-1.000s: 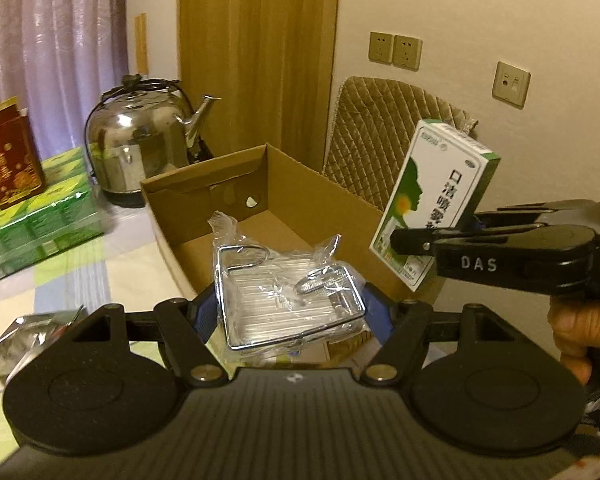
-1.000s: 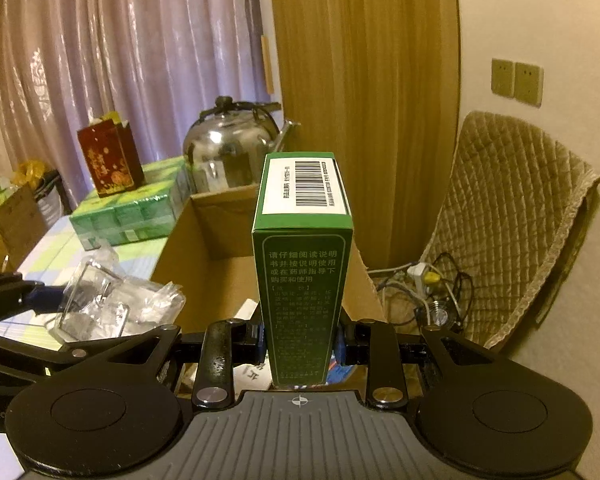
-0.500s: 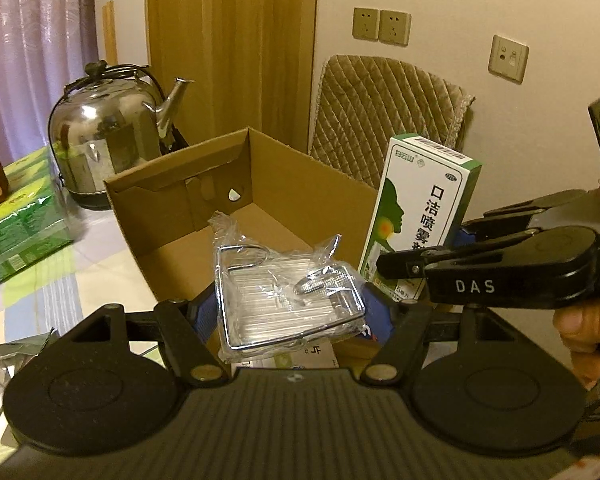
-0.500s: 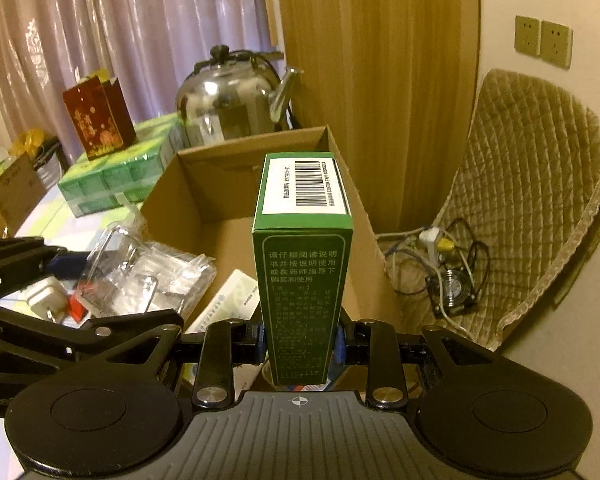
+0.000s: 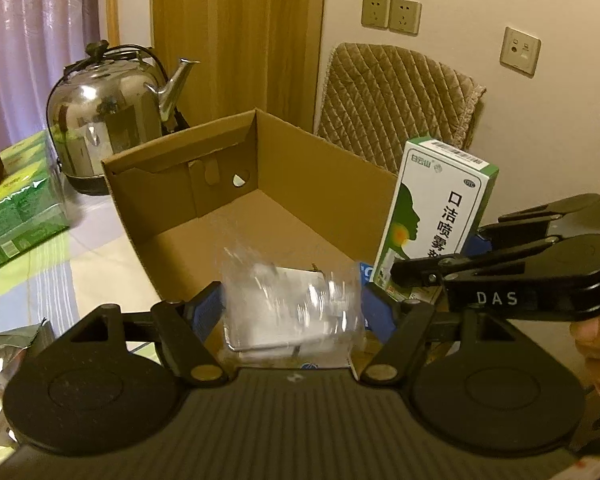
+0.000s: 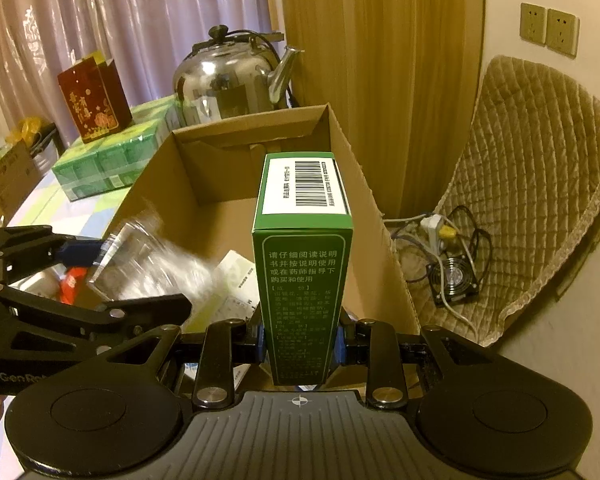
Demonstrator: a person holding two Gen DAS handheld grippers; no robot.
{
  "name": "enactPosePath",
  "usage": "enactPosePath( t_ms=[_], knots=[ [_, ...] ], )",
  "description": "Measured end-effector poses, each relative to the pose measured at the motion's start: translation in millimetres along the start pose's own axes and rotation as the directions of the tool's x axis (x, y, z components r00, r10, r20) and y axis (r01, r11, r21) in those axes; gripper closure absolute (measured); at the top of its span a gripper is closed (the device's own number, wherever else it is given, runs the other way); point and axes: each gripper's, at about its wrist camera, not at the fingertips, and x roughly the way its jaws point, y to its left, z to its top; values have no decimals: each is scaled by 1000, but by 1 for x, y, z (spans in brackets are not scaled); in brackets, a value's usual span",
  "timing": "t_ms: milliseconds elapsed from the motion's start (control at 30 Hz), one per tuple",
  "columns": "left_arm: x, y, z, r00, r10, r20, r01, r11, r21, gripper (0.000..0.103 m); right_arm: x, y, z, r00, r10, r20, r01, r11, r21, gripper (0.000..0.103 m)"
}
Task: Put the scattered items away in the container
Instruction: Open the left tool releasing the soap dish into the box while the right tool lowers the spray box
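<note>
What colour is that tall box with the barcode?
Green and white medicine box, clearest from the right wrist view.

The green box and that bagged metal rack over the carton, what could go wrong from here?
1. The bagged metal rack is motion-blurred between the left gripper's spread fingers; it may drop onto the white packet already in the cardboard box.
2. The right gripper pinches the tall green box only near its base, so it could tip.
3. Both grippers crowd the same corner and might knock together.
</note>
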Motion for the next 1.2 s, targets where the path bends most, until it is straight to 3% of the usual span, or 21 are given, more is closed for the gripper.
enactPosePath(
  t_ms=[667,800,1200],
  knots=[
    [-38,10,-7,998,22,59,-20,999,-44,29,4,16,7,997,-6,-72,2,998,-67,75],
    [-43,11,-9,998,27,62,-24,999,-47,29,4,20,8,999,13,-47,-16,998,-59,74],
    [-59,14,-17,996,31,78,-26,997,-70,25,-21,21,2,1000,9,19,-8,999,-51,55]
  ],
)
